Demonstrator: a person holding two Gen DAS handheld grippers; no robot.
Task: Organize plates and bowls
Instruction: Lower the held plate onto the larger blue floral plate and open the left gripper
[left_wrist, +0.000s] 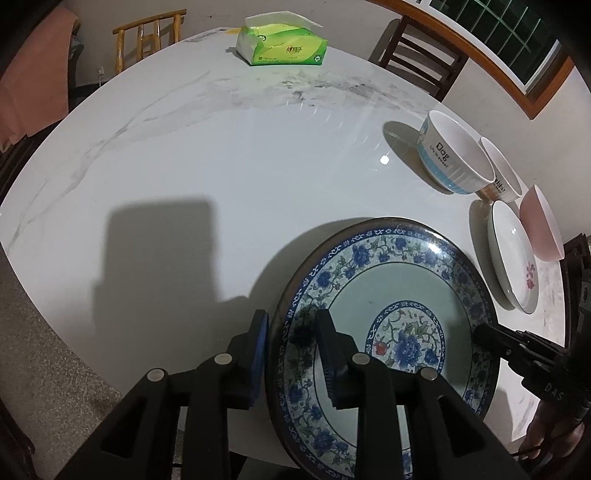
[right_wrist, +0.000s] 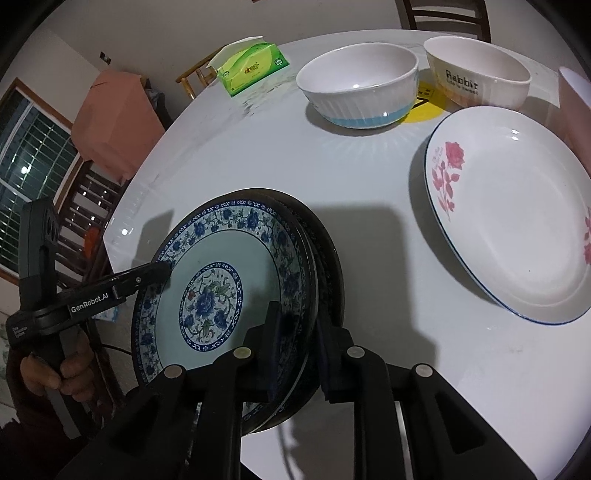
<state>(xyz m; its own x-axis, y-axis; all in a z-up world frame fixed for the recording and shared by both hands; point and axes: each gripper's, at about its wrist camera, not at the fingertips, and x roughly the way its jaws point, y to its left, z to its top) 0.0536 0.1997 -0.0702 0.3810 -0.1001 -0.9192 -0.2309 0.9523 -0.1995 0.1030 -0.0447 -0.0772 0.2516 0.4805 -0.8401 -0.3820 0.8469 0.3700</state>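
The left hand-held gripper (left_wrist: 291, 354) is clamped on the near-left rim of the blue floral plate (left_wrist: 391, 295), one pad under the rim and the other over the patterned border. The right hand-held gripper (right_wrist: 295, 350) pinches the opposite rim of the same plate (right_wrist: 221, 280) — its pads closed across what looks like a stack of dark-edged plates, lifted and tilted above the marble table (right_wrist: 332, 166). Ahead and to the right of the right hand-held gripper lies the white rose plate (right_wrist: 517, 229); beyond it stand the blue-banded bowl (right_wrist: 356, 85) and the Rabbit bowl (right_wrist: 476, 74), with a pink bowl (left_wrist: 541, 225) at the far right. A green tissue pack (left_wrist: 282, 46) sits far ahead — near the table's far edge.
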